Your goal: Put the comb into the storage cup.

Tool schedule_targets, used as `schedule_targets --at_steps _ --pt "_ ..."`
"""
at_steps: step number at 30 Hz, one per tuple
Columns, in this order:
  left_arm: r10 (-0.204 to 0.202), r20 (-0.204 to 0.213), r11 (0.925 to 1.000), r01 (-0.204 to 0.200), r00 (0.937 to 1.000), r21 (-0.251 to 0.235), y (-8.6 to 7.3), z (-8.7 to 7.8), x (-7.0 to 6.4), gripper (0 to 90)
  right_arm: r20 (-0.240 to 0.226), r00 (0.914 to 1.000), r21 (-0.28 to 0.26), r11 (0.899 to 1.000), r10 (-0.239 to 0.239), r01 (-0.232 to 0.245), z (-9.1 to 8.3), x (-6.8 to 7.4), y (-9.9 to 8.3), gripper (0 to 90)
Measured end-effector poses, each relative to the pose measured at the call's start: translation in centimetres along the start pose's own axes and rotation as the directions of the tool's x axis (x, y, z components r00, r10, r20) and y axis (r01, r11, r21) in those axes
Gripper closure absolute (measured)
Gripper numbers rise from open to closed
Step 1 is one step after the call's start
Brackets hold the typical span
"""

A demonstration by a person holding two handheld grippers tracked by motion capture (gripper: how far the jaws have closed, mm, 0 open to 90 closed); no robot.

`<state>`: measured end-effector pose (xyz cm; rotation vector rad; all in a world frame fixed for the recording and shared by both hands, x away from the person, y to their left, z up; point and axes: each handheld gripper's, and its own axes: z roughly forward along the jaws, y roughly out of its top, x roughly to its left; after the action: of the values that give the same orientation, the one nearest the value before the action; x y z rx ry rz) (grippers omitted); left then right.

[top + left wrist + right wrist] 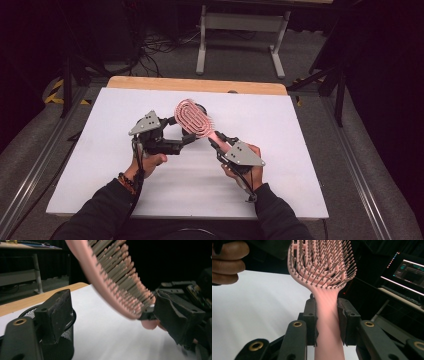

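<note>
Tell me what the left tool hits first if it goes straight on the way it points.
Probably the pink brush, whose head hangs across the left tool's line; the right tool holds its handle. Depth is uncertain.

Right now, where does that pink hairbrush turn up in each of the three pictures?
High view: the pink hairbrush sits at the table's centre, head up and away, handle in the right gripper.
Left gripper view: its bristled head slants down from the top centre.
Right gripper view: its handle rises between the black fingers, head at the top.
Shared landmark: the white tabletop.
</note>
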<state>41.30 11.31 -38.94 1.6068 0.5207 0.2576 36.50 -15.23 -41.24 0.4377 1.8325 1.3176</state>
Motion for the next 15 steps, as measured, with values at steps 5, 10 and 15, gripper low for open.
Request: schedule_targets --at_steps 5,10,15 --pt "-0.027 -0.006 0.9994 0.027 0.9996 -0.02 0.2 0.7 -0.2 23.4 0.018 0.9988 0.015 0.999 -0.045 0.045 0.2 0.6 -0.2 70.3" --pt "-0.071 -0.001 0.9953 0.071 0.9975 -0.067 0.6 0.8 -0.1 39.9 0.03 0.996 0.025 0.996 -0.084 0.083 0.4 1.1 -0.4 70.3" --pt "-0.086 -0.006 0.993 0.085 0.9963 -0.081 1.0 1.0 -0.2 49.8 0.047 0.9957 0.021 0.997 -0.079 0.078 0.3 1.0 -0.4 70.2"
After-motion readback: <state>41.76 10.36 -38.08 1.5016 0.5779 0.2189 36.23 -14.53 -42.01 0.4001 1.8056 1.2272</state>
